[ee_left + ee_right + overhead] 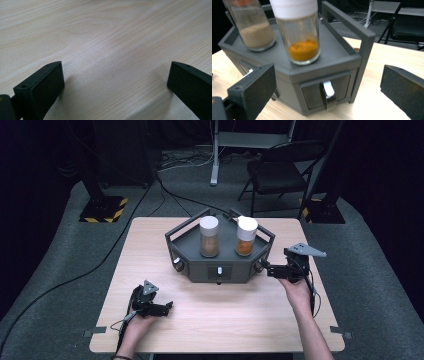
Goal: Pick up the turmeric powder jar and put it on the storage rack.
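Observation:
A dark grey hexagonal stand with railed top sits mid-table. On it stand two white-capped glass jars: one with tan powder, one with orange powder. Small drawers with metal handles line its sides. My right gripper is open at the stand's right face, its jaws either side of a drawer handle without touching it. My left gripper rests open on the bare wood near the table's front left, nothing between its jaws.
The light wooden table has free room at front and left. A round knob sticks out on the stand's left side. Beyond the table stand a black folding chair, frame posts and cables on grey carpet.

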{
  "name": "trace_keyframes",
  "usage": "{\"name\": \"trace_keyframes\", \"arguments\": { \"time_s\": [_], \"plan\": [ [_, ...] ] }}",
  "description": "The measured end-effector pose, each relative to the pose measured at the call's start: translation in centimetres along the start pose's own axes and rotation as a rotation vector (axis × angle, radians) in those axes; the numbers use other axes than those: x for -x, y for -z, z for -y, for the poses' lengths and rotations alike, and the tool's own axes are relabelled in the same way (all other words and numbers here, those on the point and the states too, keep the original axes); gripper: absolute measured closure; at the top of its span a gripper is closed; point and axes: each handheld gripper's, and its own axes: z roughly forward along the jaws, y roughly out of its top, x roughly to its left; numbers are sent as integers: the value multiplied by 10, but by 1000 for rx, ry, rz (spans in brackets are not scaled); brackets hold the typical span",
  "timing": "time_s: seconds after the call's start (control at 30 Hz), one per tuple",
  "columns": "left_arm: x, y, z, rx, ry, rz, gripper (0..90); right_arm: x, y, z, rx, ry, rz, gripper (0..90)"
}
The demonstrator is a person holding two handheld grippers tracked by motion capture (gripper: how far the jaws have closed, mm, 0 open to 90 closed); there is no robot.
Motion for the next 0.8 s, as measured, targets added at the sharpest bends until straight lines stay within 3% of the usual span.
{"name": "trace_keyframes", "arguments": {
  "time_s": [0.6,0.8],
  "plan": [
    [0,0,0,0,0,0,6,11,20,56,2,-44,44,0],
    [0,0,0,1,1,-2,6,15,23,72,-29,-53,55,0]
  ]
}}
